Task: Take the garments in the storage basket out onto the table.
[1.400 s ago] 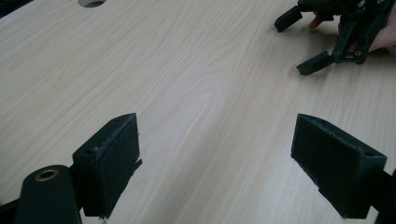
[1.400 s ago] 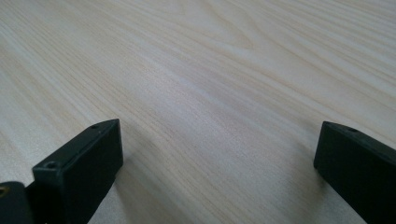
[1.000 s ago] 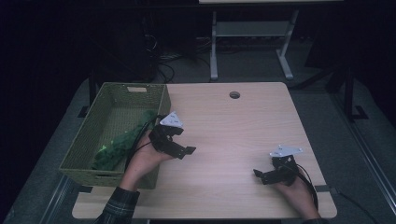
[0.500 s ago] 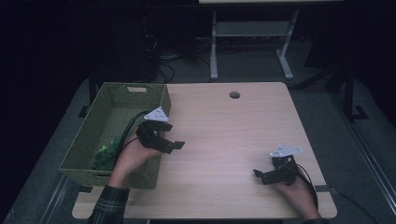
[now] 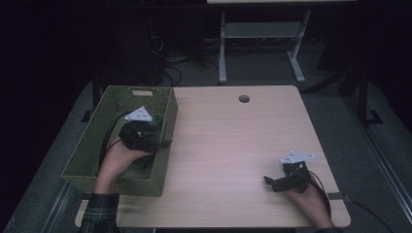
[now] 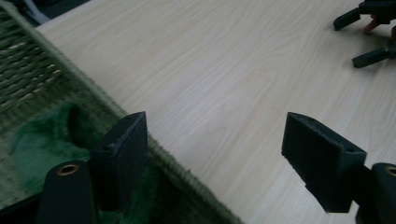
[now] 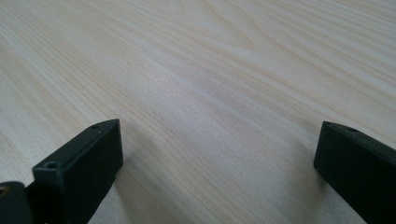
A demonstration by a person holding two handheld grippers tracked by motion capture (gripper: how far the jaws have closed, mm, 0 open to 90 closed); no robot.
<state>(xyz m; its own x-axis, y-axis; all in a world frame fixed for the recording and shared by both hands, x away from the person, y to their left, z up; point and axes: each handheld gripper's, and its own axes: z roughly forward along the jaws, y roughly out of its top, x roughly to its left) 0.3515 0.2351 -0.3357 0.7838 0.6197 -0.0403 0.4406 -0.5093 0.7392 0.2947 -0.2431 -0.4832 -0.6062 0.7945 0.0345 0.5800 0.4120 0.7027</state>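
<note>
A green woven basket (image 5: 116, 182) stands on the left part of the wooden table (image 5: 233, 145). A fuzzy green cloth (image 6: 42, 140) lies inside it. My left gripper (image 5: 163, 144) hovers over the basket's right wall, pointing toward the table. Its jaws (image 6: 215, 140) are open and have just been closing a little, with no object held; the basket rim (image 6: 93, 88) runs below them. My right gripper (image 5: 270, 183) rests low over the table's near right part. It is open (image 7: 215, 140), with bare wood between its fingers.
A round cable hole (image 5: 244, 98) sits near the table's far edge. In the left gripper view the right gripper (image 6: 369, 42) appears far off. A metal stand (image 5: 257, 43) is behind the table on the dark floor.
The left gripper has moved left from the table beside the basket to above the basket's right wall. The right gripper has stayed put.
</note>
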